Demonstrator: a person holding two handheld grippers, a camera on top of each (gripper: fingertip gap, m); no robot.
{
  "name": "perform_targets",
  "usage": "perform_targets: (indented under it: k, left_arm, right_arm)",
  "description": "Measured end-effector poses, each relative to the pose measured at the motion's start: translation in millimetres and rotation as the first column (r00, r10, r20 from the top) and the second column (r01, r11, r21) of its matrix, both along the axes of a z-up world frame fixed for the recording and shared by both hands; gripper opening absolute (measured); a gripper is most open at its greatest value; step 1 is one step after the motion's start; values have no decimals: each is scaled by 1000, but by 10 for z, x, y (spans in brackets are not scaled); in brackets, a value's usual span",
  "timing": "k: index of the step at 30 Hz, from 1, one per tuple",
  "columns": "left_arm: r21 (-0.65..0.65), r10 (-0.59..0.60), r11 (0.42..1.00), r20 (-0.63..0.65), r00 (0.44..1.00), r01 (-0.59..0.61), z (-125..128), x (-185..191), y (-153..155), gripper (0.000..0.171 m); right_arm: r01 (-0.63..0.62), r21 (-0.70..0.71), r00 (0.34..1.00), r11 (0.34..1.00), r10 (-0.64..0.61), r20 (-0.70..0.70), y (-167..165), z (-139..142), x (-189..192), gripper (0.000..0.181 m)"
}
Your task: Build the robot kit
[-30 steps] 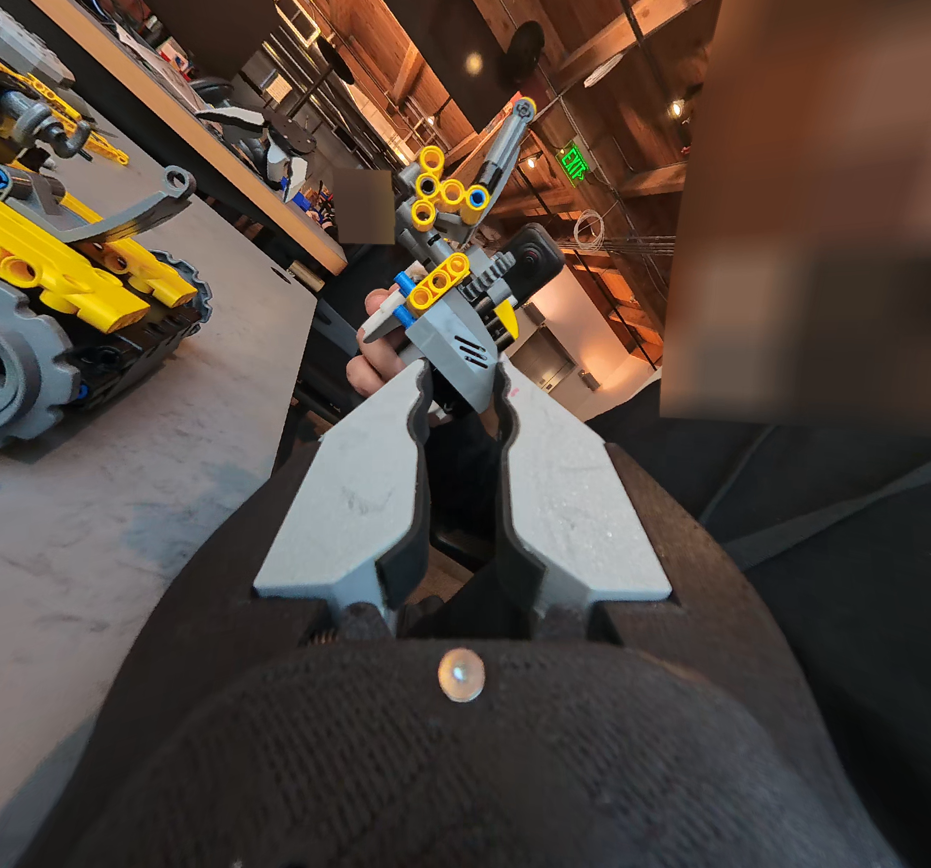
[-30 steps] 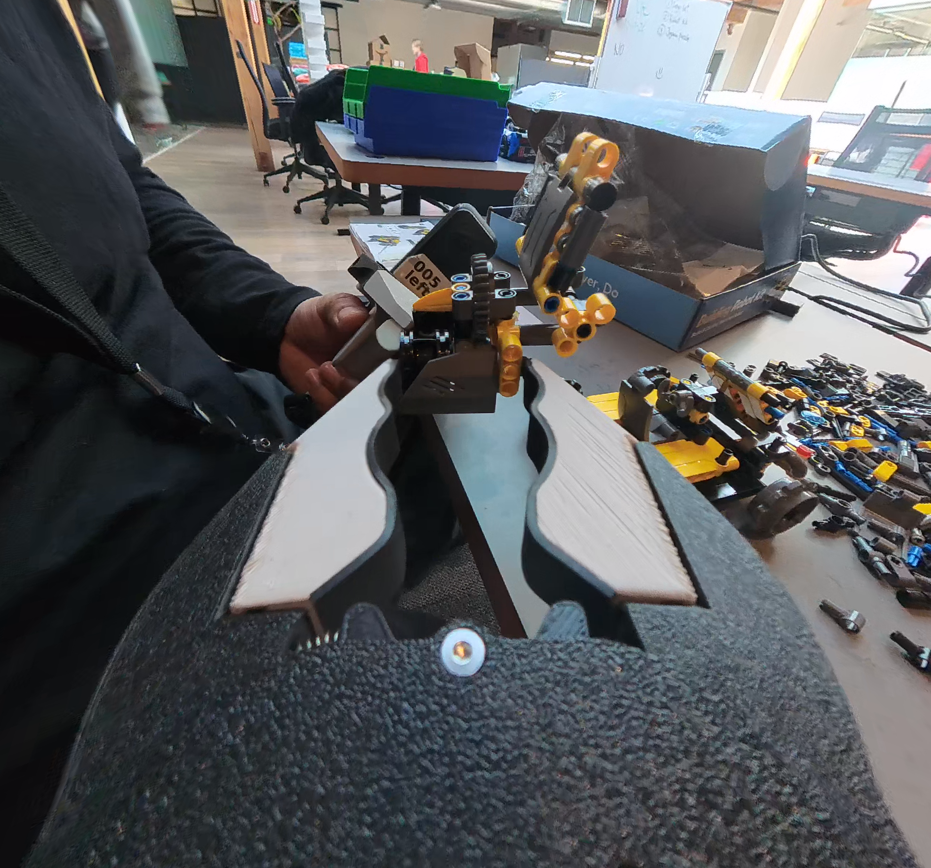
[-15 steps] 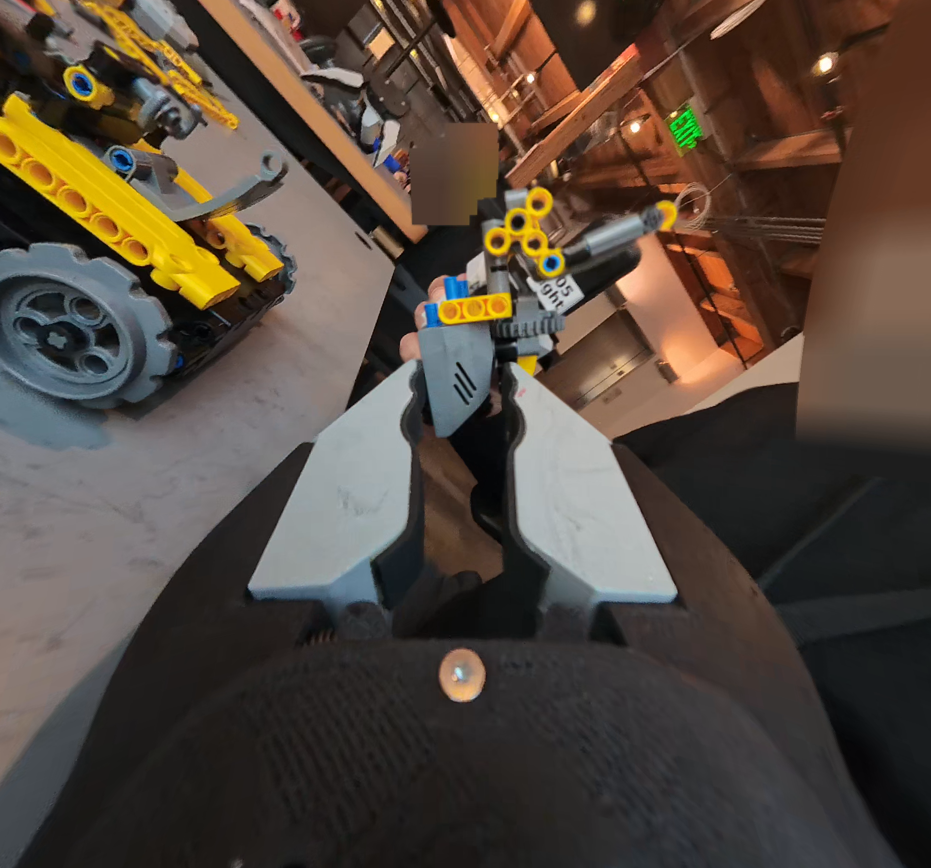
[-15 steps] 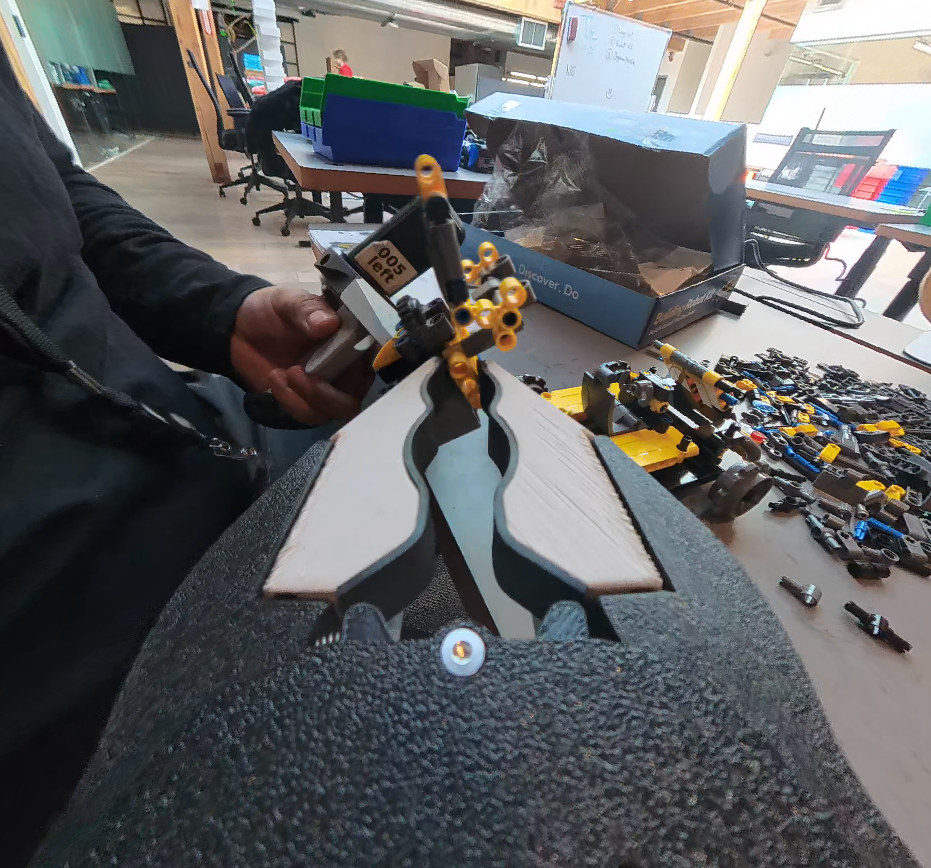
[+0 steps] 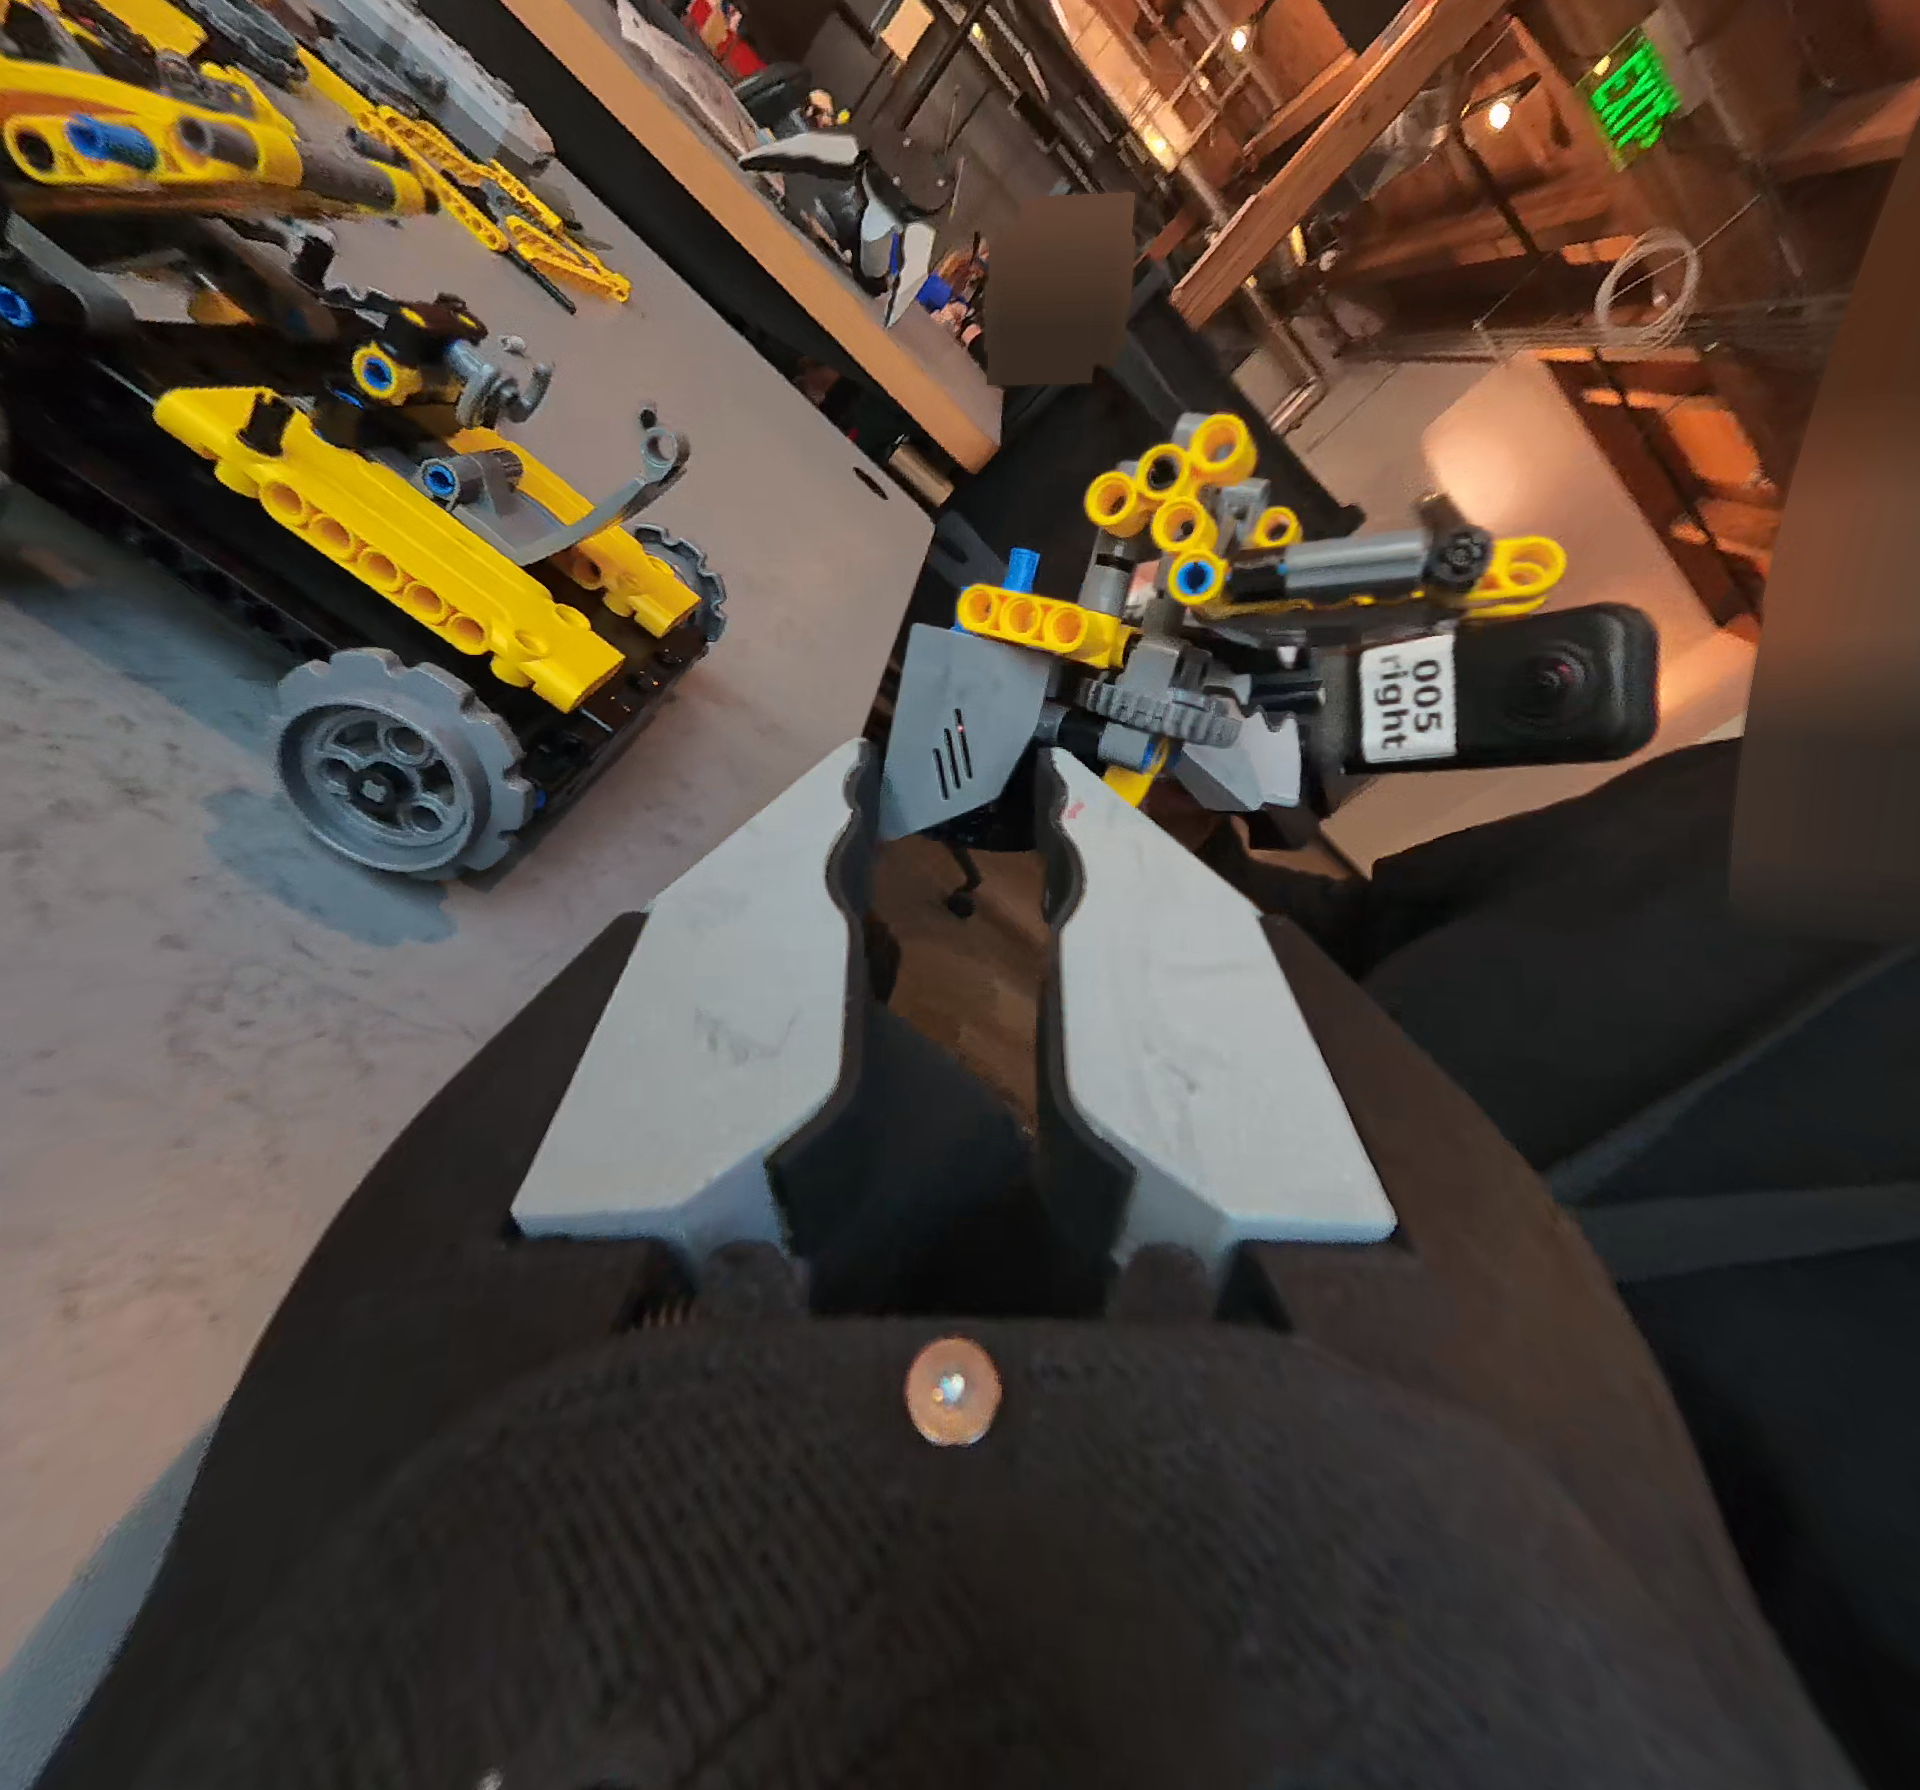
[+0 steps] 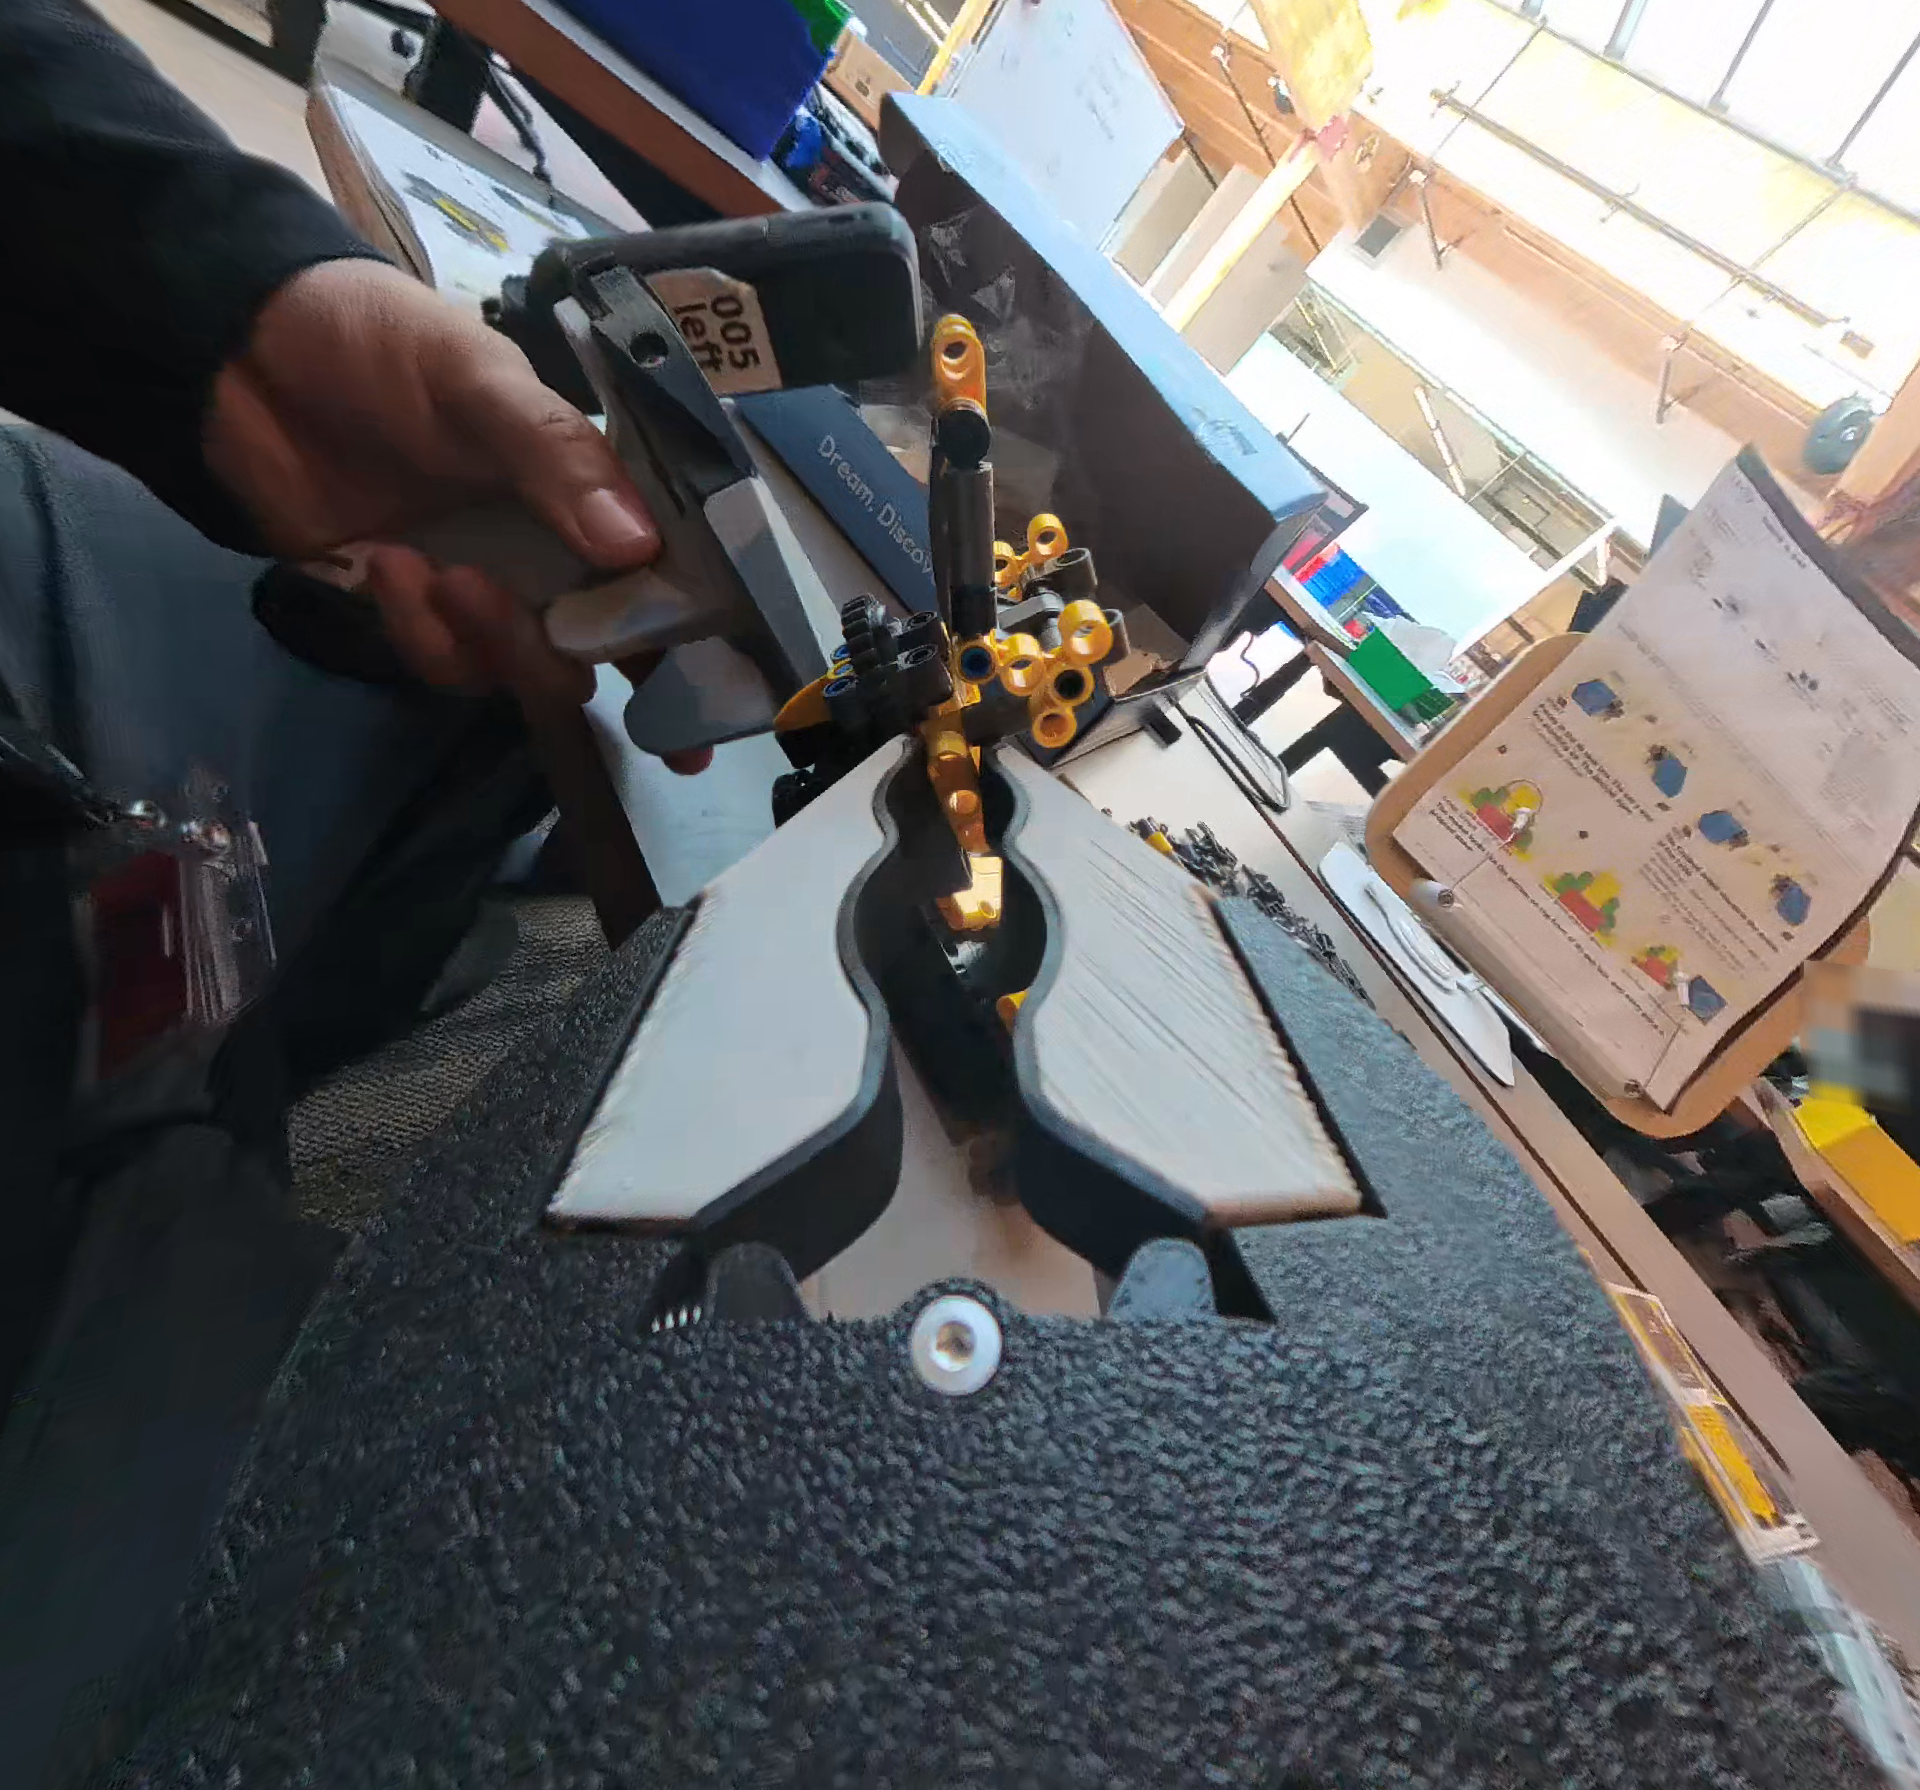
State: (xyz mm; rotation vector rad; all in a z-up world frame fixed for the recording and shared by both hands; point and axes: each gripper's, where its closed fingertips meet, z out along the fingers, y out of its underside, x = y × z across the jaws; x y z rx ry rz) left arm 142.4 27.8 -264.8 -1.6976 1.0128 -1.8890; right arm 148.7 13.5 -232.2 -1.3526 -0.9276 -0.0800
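While both grippers met over the near edge of the table (image 5: 208,1065), they shared one small brick-built assembly (image 5: 1143,618) of grey, black and yellow pieces held up in the air. The left gripper (image 5: 956,784) had its fingers nearly together, pinching the assembly's grey slotted panel at the tips. The right gripper (image 6: 961,805) was narrowed onto a yellow beam at the other end, tips pretty much clamped on it; a dark rod with a yellow end stuck up from the middle. A hand (image 6: 416,483) gripped the left tool's handle. Farther in on the table sat a yellow tracked vehicle model (image 5: 416,577), and toward the far right edge an open instruction booklet (image 6: 1662,784) stood propped.
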Motion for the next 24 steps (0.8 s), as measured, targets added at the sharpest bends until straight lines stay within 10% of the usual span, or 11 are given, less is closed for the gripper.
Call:
perform_targets:
  k: [4, 8, 14, 24]
  left_arm:
    - [100, 21, 995, -62, 998, -14, -30, -60, 62, 35]
    - [279, 123, 957, -150, 981, -77, -80, -108, 374, 40]
    - [668, 200, 740, -333, 922, 81, -361, 6, 688, 45]
    - [722, 67, 600, -475, 878, 344, -643, 124, 720, 40]
  right_arm:
    - [-76, -94, 979, 993, 56, -197, 24, -58, 35, 8]
    - [-268, -244, 819, 932, 87, -568, 113, -137, 301, 8]
    - [-498, -239, 606, 834, 137, -784, 23, -157, 727, 9]
    - [-500, -261, 644, 825, 153, -750, -95, -119, 824, 9]
